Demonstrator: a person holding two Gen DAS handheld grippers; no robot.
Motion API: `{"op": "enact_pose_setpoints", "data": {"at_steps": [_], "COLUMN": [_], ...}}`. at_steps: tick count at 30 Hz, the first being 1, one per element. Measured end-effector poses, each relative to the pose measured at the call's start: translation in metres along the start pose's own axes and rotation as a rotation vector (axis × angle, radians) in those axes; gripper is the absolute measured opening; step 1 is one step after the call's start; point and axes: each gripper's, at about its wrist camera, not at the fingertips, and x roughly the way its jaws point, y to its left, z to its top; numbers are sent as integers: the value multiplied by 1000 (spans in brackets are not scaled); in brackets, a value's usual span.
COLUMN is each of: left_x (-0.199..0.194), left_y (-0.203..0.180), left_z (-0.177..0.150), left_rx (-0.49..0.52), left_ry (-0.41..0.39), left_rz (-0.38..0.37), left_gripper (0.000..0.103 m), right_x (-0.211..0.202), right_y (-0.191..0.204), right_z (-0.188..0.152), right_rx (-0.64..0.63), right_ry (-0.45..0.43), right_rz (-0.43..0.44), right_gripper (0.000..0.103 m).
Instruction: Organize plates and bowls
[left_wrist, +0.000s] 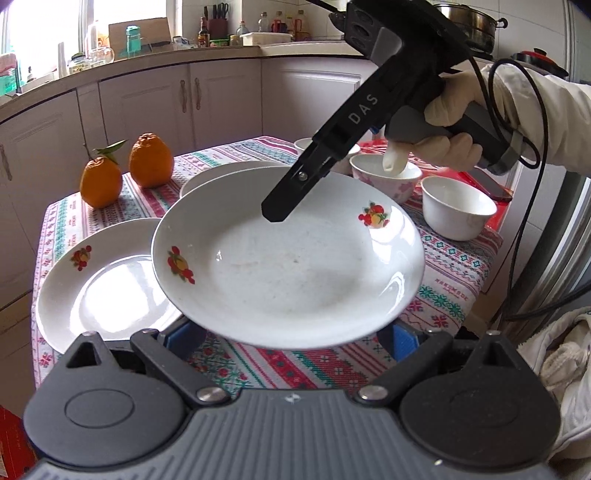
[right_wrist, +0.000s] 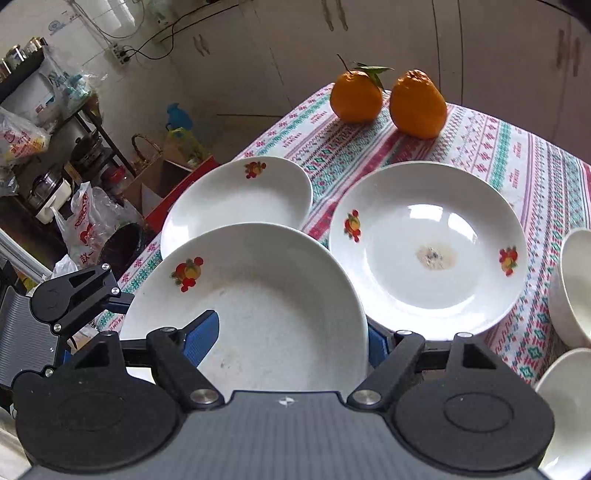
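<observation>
Right wrist view put my right gripper (right_wrist: 291, 339) clamped across the near rim of a lifted plate (right_wrist: 251, 302) at lower centre; the stained plate (right_wrist: 428, 254) lay up-right on the surface (right_wrist: 535, 177); my left gripper (left_wrist: 291, 336) stood wide beneath the lifted plate, gripping nothing I could see.

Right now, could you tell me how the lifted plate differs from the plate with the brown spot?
The lifted plate hangs tilted above the tablecloth; the spotted plate lies flat on it. The lifted plate's well is faintly speckled; the spotted plate has a central brownish patch. Both are white with fruit motifs.
</observation>
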Motion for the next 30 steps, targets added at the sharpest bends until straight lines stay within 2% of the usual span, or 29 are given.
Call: {"op": "enact_pose_setpoints", "data": {"at_steps": [9, 15, 30], "left_x": [-15, -17, -9], "left_y": [45, 72, 103], "left_z": [-7, -12, -13], "left_rx": [-69, -103, -143], "left_ry": [9, 23, 34], "left_rz": [93, 126, 134], "left_gripper": [98, 98, 98], "right_x": [39, 69, 108], "right_y": [26, 33, 27], "right_z": [54, 78, 101], "right_rx": [-93, -115, -85], "right_ry": [4, 24, 33], "right_rz": [63, 95, 112], "right_gripper": [84, 84, 84]}}
